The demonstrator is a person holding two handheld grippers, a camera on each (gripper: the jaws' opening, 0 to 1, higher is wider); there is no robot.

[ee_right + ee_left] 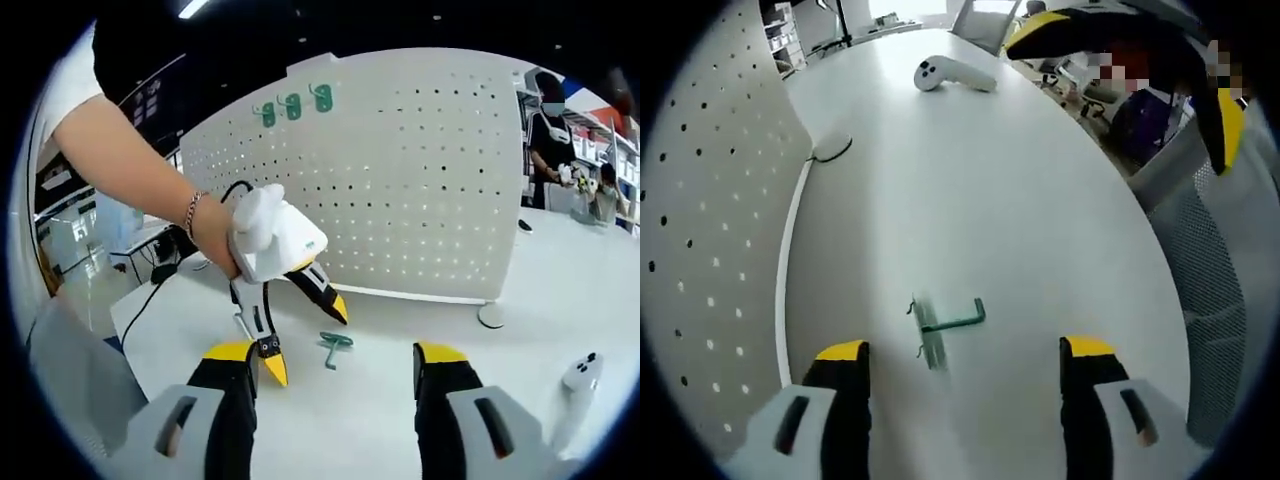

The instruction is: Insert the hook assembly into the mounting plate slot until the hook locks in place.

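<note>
— What's nearest the left gripper (965, 352)?

— The green hook assembly (943, 324), lying flat on the white table (1020, 200) just ahead of its wide-open jaws, touching neither. Off to its left stands the white pegboard mounting plate (710, 230).

— And further on?

— A white controller (952, 74) at the table's far end, then chairs and people beyond.

— What does the right gripper view add?

— From behind the right gripper (340, 360), jaws apart and empty, you see the left gripper (305, 340) from outside, held in a hand (215, 235) with a bracelet, its yellow tips spread either side of the hook assembly (334, 346). Beyond that, the mounting plate (400, 180) faces you, with three green hooks (290, 105) already near its top.
</note>
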